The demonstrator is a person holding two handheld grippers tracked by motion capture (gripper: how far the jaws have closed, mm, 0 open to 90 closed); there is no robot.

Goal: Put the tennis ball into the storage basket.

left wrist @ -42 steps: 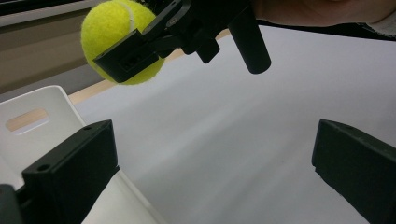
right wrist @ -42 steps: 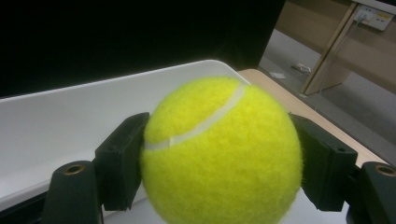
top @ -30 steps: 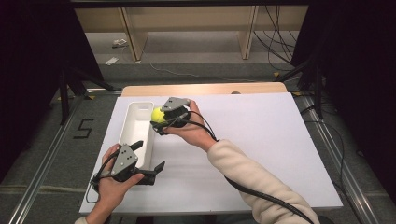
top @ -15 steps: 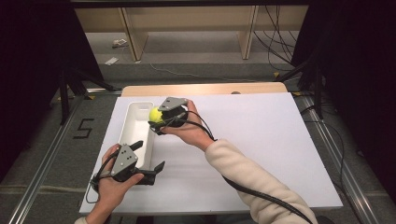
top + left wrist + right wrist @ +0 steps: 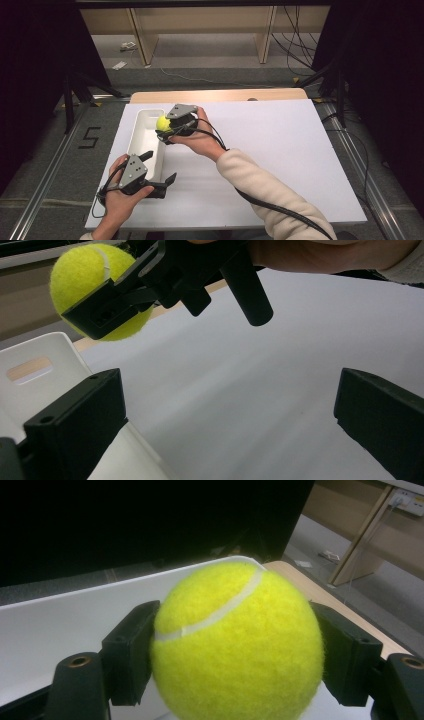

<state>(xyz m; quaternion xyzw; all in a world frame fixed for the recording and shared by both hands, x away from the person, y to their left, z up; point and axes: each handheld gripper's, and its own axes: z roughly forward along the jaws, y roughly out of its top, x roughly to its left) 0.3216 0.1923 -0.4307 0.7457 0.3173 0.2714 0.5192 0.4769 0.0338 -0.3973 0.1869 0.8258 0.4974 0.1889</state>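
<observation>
The left gripper (image 5: 159,169) sits low beside the near end of the white tray (image 5: 140,131), its jaws spread wide with only bare table between them. The right gripper (image 5: 163,131) has its jaws clamped on the tennis ball (image 5: 162,123), holding it raised over the tray's right rim.

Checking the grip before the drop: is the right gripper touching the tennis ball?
Touching. In the right gripper view, the right gripper has both black jaws pressed against opposite sides of the tennis ball, with no gap on either side.
</observation>
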